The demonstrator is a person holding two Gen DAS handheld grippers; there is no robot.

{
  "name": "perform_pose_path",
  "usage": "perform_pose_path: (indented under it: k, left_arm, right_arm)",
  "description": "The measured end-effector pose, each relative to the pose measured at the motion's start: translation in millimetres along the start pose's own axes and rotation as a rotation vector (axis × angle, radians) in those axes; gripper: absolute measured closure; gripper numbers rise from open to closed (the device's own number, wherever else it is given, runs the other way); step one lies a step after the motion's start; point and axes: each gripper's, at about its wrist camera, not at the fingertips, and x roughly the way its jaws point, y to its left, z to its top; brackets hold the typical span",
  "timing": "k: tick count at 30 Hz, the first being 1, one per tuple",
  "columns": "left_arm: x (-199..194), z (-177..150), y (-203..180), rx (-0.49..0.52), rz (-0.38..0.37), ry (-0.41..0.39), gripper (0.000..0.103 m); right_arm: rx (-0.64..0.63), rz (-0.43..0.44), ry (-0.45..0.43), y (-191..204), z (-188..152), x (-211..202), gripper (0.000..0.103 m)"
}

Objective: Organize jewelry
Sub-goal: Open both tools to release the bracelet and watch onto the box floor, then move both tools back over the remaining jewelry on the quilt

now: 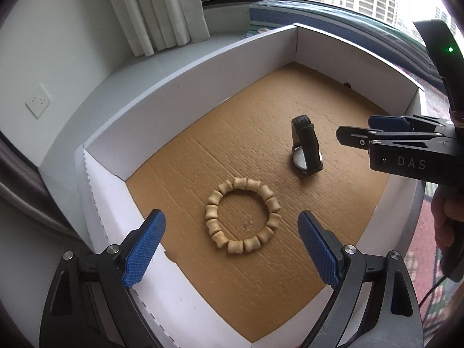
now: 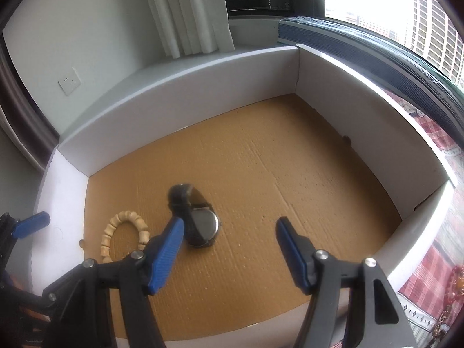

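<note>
A shallow white cardboard box (image 1: 185, 87) with a brown floor holds a beige beaded bracelet (image 1: 243, 220) lying flat and a black wristwatch (image 1: 306, 150) resting on its side. My left gripper (image 1: 232, 246) is open and empty, hovering just above the bracelet's near side. My right gripper (image 2: 229, 249) is open and empty over the box floor, with the watch (image 2: 200, 220) just beyond its left finger (image 2: 166, 256) and the bracelet (image 2: 124, 232) further left. The right gripper also shows in the left wrist view (image 1: 365, 133), to the right of the watch.
The box walls (image 2: 185, 101) enclose the floor on all sides. A white curtain (image 1: 156, 8) and a wall socket (image 1: 37, 101) stand behind, a window at the back right. A red plaid cloth (image 2: 429, 272) with red beads (image 2: 455, 281) lies right of the box.
</note>
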Motion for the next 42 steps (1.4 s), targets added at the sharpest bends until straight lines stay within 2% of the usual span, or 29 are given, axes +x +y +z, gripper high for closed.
perform_pose_path:
  k: [7,16,22,28,30,32,35,38,42]
  left_arm:
    - [-1.8,-3.8,-10.8,-0.015,-0.054,0.018,0.010]
    - [-14.8,-10.8,-27.3,0.008,-0.046,-0.029,0.010]
    - [-17.2,-12.8,-22.0,-0.022,-0.062,-0.020,0.010]
    - [-16.4,-11.6,-15.3,-0.048,-0.097,-0.016,0.010]
    - [-22.8,-11.9,-10.1,-0.070,-0.101,-0.055,0.010]
    - [-36.3,-13.0,-7.0,-0.093,-0.072,-0.132,0.010]
    - [-62.9,-18.2,-9.6,-0.100,-0.076,-0.240,0.009]
    - [-91.3,-22.8,-25.6,-0.071,-0.140,-0.319,0.005]
    - [-124.3,-35.0,-61.7,0.021,-0.280,-0.377,0.003]
  right_arm:
    - [-0.030,-0.010,-0.017,-3.4,-11.2,-8.4,0.036]
    - [-0.029,-0.016,-0.049,-16.0,-28.5,-26.9,0.036]
    - [-0.042,-0.043,-0.067,-14.9,-34.9,-33.9,0.036]
    - [-0.026,-0.012,-0.182,-10.5,-44.8,-68.2,0.035]
    - [-0.040,-0.020,-0.225,-5.7,-48.0,-86.8,0.031]
    - [-0.049,-0.029,-0.262,-3.3,-53.2,-107.3,0.024]
    - [-0.052,-0.066,-0.303,-5.6,-68.7,-136.9,0.022]
    - [-0.027,-0.087,-0.318,-18.3,-94.9,-166.1,0.021]
    - [0.018,-0.133,-0.322,-41.0,-138.9,-198.6,0.021]
